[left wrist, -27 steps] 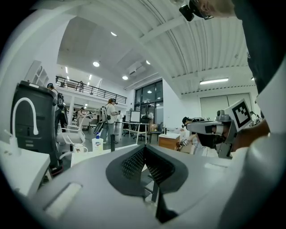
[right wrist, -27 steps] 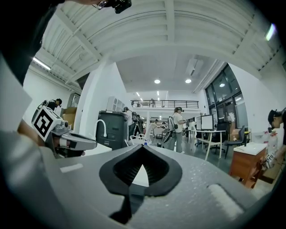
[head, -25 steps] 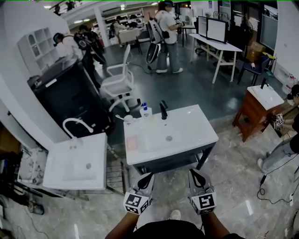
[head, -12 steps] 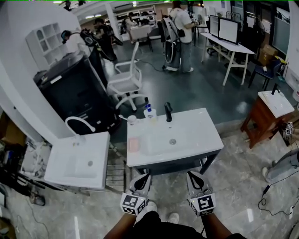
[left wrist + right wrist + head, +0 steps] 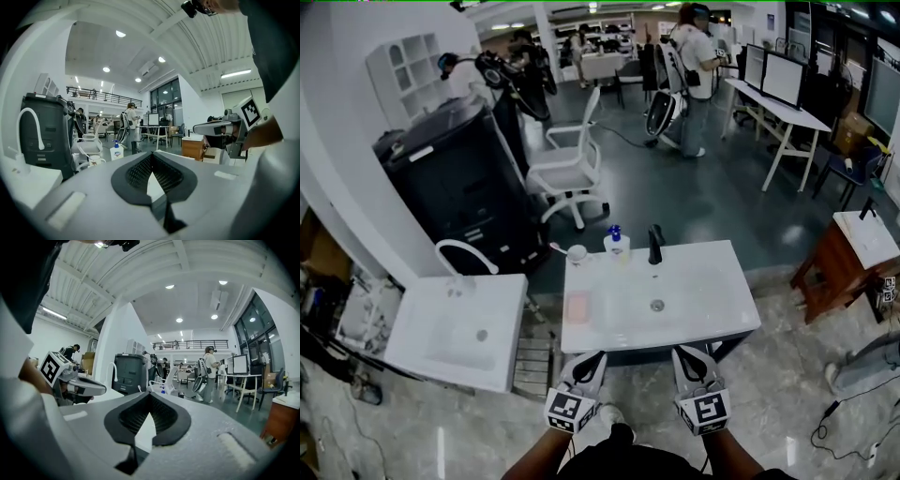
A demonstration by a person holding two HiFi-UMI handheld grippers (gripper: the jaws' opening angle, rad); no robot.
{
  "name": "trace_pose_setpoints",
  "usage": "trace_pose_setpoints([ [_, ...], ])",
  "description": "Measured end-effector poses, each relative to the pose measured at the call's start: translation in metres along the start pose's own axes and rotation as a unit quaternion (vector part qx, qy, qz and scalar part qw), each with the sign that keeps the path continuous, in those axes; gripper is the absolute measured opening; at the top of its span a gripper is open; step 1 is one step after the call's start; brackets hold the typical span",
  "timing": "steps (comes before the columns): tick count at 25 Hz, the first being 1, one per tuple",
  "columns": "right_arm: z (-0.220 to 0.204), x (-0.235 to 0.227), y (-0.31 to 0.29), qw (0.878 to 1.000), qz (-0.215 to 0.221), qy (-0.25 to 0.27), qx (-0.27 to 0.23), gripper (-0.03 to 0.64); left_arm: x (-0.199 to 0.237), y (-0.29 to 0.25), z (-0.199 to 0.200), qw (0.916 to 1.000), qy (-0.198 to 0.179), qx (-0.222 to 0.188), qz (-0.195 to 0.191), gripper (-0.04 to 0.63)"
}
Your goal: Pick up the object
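Two grippers show low in the head view, side by side at the front edge of the white washstand [image 5: 722, 323]: our left gripper [image 5: 596, 356] and our right gripper [image 5: 681, 351]. Each has its jaws brought together at the tips, with nothing held between them, and neither touches anything on the stand. Well ahead of them, a pink pad [image 5: 577, 306] lies flat on the stand's left side, beside the basin. Along the back edge stand a white cup [image 5: 577, 253], a pump bottle [image 5: 616, 244] with a blue top just right of it, and then the black tap [image 5: 655, 244]. Which of these is the object to pick up we cannot tell.
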State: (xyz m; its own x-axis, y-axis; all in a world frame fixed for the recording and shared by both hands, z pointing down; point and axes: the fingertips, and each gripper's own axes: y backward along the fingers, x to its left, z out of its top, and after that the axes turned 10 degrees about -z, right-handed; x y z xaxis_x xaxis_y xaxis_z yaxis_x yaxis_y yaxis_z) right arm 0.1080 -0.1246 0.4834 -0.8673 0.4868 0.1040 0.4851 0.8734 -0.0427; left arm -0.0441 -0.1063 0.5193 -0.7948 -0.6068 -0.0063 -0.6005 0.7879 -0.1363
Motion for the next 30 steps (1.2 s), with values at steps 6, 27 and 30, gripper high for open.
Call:
trace_pose_setpoints([
  [6, 0.011, -0.011, -0.062, 1.000, 0.008, 0.022, 0.002, 0.003, 0.048, -0.018, 0.008, 0.9998, 0.000, 0.009, 0.016, 0.017],
  [27, 0.009, 0.029, -0.190, 0.996, 0.077, 0.033, 0.030, 0.002, 0.161, -0.032, -0.014, 0.9965, 0.039, 0.024, 0.069, 0.017],
  [30, 0.010, 0.030, -0.205, 0.995, 0.095, 0.029, 0.027, 0.002, 0.172, -0.037, -0.012, 0.9940, 0.050, 0.032, 0.091, 0.017],
])
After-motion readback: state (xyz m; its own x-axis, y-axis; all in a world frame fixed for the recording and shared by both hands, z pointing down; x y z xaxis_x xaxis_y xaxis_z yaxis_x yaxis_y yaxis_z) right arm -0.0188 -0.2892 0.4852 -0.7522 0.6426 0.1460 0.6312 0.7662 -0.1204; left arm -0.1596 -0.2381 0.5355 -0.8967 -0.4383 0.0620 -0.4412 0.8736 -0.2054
